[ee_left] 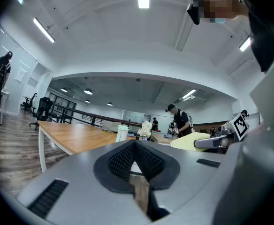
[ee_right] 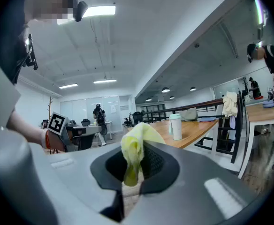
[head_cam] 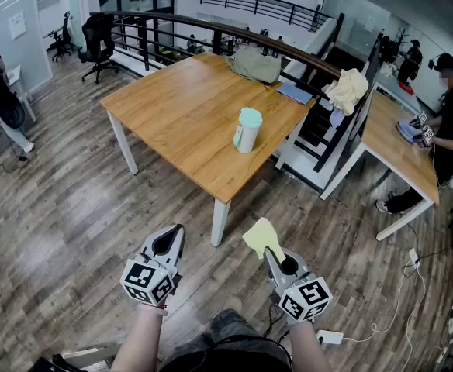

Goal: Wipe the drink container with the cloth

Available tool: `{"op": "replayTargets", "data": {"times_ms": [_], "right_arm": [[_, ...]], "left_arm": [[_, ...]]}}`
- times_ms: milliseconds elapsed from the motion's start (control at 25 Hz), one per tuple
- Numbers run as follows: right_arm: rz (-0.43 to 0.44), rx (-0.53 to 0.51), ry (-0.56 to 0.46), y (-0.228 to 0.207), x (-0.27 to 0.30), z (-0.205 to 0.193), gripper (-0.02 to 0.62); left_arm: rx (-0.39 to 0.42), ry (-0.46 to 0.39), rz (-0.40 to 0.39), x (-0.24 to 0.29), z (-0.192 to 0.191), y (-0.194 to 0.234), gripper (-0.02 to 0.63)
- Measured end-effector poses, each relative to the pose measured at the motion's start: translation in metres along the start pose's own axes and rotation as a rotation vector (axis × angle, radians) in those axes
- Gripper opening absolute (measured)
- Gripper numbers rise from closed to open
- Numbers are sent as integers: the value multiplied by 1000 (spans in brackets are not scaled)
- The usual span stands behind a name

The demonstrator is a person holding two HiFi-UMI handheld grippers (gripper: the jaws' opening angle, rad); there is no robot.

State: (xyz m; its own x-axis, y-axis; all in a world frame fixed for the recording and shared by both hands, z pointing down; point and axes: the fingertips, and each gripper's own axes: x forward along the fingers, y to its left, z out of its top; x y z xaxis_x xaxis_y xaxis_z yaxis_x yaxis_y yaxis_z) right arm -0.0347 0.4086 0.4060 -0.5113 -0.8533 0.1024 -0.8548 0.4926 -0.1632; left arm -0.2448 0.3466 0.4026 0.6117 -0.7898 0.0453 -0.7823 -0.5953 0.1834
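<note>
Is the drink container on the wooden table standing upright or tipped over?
Upright. The drink container stands on its base on the wooden table, with its pale green lid on top.

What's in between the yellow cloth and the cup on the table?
Past the cloth, only floor, then bare table up to the cup. The head view shows it.

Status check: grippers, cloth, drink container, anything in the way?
Left gripper shut, empty. Right gripper shut on yellow cloth. Drink container upright near wooden table's edge, not yet reached. Nothing seen in the way.
</note>
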Motion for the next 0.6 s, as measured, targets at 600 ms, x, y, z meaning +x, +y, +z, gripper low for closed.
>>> {"op": "replayTargets", "data": {"times_ms": [600], "right_arm": [[-25,20,4,-112,59,20,21]], "left_arm": [[26,-1,-11,138,10,1,-5]]}}
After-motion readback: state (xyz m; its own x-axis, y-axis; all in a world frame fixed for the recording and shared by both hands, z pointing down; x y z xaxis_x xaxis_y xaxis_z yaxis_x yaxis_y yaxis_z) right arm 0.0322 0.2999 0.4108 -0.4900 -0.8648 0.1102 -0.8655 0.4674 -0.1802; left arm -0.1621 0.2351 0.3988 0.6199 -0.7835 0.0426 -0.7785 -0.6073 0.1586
